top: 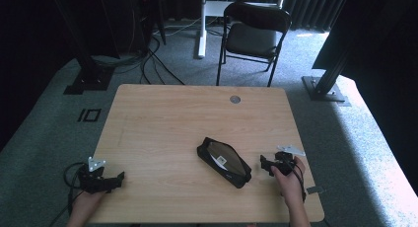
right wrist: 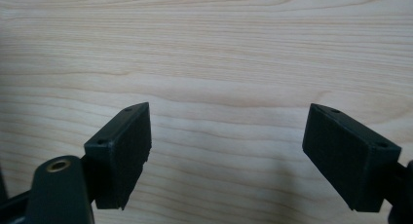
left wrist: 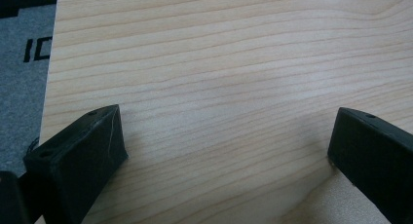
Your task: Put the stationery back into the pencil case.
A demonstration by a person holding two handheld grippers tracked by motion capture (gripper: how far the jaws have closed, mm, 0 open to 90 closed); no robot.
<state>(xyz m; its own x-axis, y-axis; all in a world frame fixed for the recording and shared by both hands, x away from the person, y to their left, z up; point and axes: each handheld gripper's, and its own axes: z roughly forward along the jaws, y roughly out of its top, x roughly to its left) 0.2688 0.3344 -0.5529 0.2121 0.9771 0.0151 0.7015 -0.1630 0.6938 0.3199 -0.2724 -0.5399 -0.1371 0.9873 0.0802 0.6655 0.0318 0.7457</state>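
A black zip pouch (top: 224, 162) lies open on the wooden table (top: 172, 118), right of centre, with a pale card or label showing inside it. My right gripper (top: 266, 164) rests on the table just right of the pouch, held by a hand, and points left toward it. Its jaws stand wide apart in the right gripper view (right wrist: 229, 151) with only bare wood between them. My left gripper (top: 117, 180) sits near the table's front left corner. Its jaws are spread wide over bare wood (left wrist: 226, 146) and hold nothing.
A black folding chair (top: 251, 34) stands beyond the table's far edge. A round grommet (top: 235, 99) sits in the tabletop near the far edge. Cables run over the grey carpet at the left, and dark stand legs flank the table.
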